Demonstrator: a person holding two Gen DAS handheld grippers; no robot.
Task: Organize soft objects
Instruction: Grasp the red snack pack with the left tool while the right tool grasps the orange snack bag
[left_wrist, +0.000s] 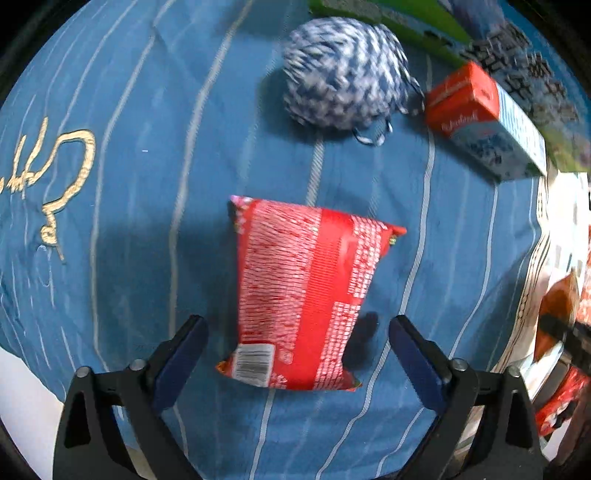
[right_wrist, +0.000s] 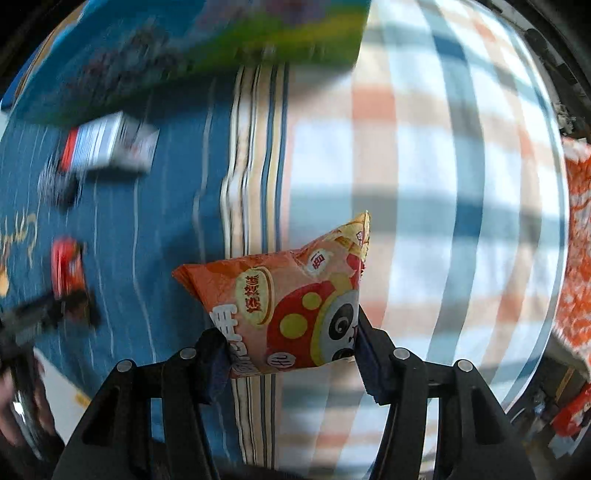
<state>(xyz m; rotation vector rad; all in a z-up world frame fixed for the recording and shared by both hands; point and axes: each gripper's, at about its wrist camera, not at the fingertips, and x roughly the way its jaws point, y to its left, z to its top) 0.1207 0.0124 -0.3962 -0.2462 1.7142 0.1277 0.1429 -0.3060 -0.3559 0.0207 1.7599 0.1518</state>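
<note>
In the left wrist view a red snack packet (left_wrist: 303, 291) lies on the blue striped cloth (left_wrist: 147, 184). My left gripper (left_wrist: 297, 332) is open, its fingers either side of the packet's near end, not touching it. A blue-and-white yarn ball (left_wrist: 343, 74) lies beyond. In the right wrist view my right gripper (right_wrist: 290, 347) is shut on an orange panda snack bag (right_wrist: 288, 302), held above the plaid cloth (right_wrist: 424, 184). The red packet (right_wrist: 66, 266) and the left gripper (right_wrist: 40, 317) show blurred at the left.
A red-and-white carton (left_wrist: 484, 122) lies right of the yarn ball, also in the right wrist view (right_wrist: 110, 144). A green-and-blue box (left_wrist: 424, 26) stands at the back. An orange patterned item (right_wrist: 576, 240) sits at the right edge.
</note>
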